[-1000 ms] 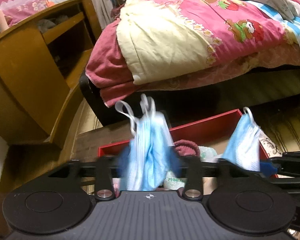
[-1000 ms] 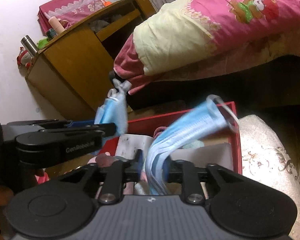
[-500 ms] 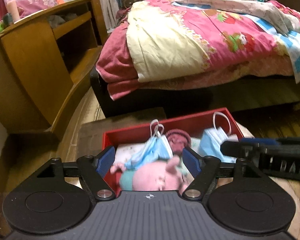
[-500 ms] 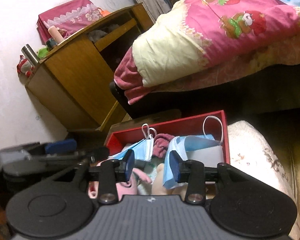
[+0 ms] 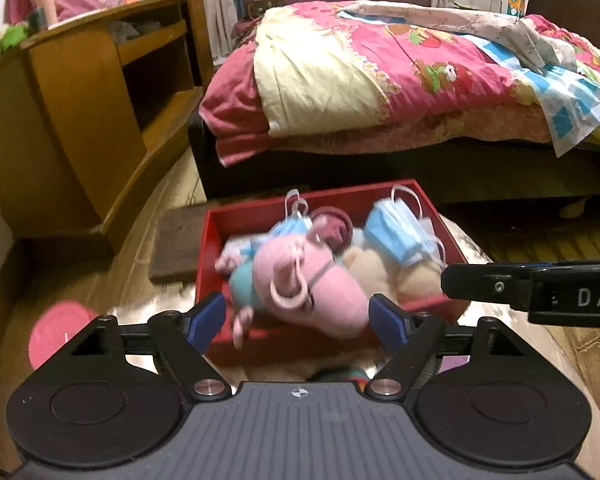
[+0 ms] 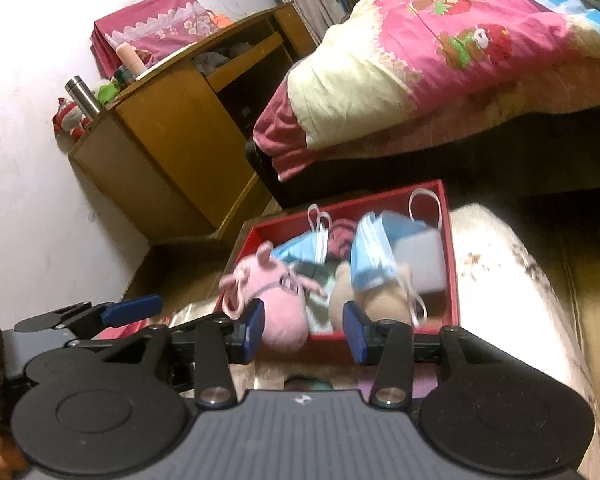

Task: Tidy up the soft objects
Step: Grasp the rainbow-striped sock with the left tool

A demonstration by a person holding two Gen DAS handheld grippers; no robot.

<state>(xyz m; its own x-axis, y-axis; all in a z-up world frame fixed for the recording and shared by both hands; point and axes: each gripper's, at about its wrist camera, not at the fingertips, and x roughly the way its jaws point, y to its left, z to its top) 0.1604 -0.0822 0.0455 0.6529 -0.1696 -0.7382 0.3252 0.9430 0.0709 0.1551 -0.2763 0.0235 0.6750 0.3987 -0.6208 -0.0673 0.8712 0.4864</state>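
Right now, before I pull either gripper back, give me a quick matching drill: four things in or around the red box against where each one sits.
Things:
1. pink pig plush
2. beige plush
3. dark red knit item
4. pink round object

Places:
A. on the floor, left of the red box
B. far side of the box, between the two blue masks
C. front left of the box, snout over the near wall
D. in the box under the right-hand blue mask

Pairs: 1-C, 2-D, 3-B, 4-A
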